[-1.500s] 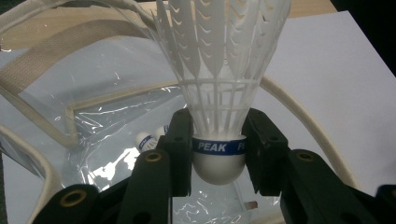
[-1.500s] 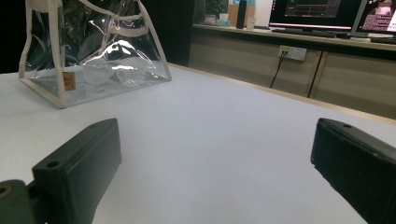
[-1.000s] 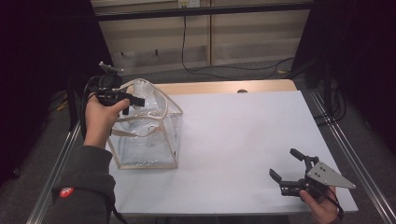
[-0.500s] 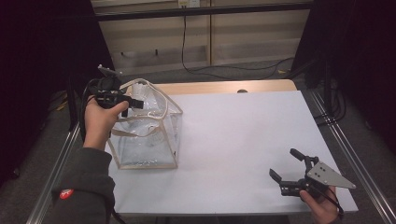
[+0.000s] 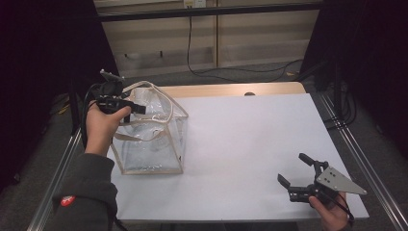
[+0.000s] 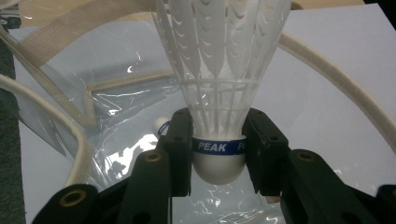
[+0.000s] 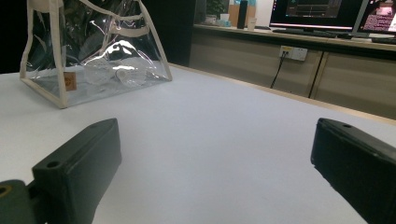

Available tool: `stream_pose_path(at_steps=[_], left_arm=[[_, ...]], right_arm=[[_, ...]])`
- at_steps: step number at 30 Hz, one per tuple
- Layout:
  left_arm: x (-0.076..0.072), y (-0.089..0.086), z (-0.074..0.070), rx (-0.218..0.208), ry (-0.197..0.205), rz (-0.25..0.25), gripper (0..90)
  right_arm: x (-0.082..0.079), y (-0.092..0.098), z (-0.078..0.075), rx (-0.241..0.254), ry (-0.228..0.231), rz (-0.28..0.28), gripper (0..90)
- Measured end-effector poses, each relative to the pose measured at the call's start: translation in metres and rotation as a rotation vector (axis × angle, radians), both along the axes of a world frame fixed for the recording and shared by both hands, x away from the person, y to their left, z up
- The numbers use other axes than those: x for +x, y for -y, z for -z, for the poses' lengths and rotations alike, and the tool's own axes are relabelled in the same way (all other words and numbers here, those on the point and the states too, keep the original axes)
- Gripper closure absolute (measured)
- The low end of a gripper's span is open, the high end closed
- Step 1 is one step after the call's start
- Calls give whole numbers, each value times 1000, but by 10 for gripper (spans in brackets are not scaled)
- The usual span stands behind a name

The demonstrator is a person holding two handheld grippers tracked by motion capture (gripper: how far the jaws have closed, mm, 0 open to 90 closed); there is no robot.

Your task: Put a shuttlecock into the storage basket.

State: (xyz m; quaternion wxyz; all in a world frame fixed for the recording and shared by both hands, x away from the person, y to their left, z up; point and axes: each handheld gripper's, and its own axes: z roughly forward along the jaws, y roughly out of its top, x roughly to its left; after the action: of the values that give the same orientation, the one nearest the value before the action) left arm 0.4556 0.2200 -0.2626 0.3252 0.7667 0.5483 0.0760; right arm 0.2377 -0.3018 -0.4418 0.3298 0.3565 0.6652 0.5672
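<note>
So my left tongs (image 6: 218, 154) have a white shuttlecock (image 6: 219, 70) pinched by its round cork end, one black pad on each side of the blue band, feathers pointing away from me. I'm holding it right over the open top of the clear plastic bag (image 5: 153, 137), with the cream straps (image 6: 70, 140) curving around on both sides of it. From above, my left hand (image 5: 102, 129) sits at the bag's near left corner, with the tongs poking in over the rim.

The bag stands upright on the left part of the white table (image 5: 250, 144). At least one more shuttlecock (image 7: 133, 74) is lying on its bottom; you can see it through the plastic from my other side.

My right tongs (image 5: 300, 175) are down at the near right corner of the table, well apart from the bag, spread wide with nothing between them.
</note>
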Motion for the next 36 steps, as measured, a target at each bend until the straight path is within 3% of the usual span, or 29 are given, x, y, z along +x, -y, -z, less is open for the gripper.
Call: stream_pose_path(at_steps=[12, 20, 36], left_arm=[[-1, -2, 5, 4, -13, -6, 647], [-2, -2, 6, -3, -9, -12, 570], [-2, -1, 6, -10, -12, 2, 549]], right_arm=[[0, 0, 0, -5, 3, -4, 17], [0, 0, 0, -5, 4, -6, 17], [0, 0, 0, -6, 4, -5, 17]])
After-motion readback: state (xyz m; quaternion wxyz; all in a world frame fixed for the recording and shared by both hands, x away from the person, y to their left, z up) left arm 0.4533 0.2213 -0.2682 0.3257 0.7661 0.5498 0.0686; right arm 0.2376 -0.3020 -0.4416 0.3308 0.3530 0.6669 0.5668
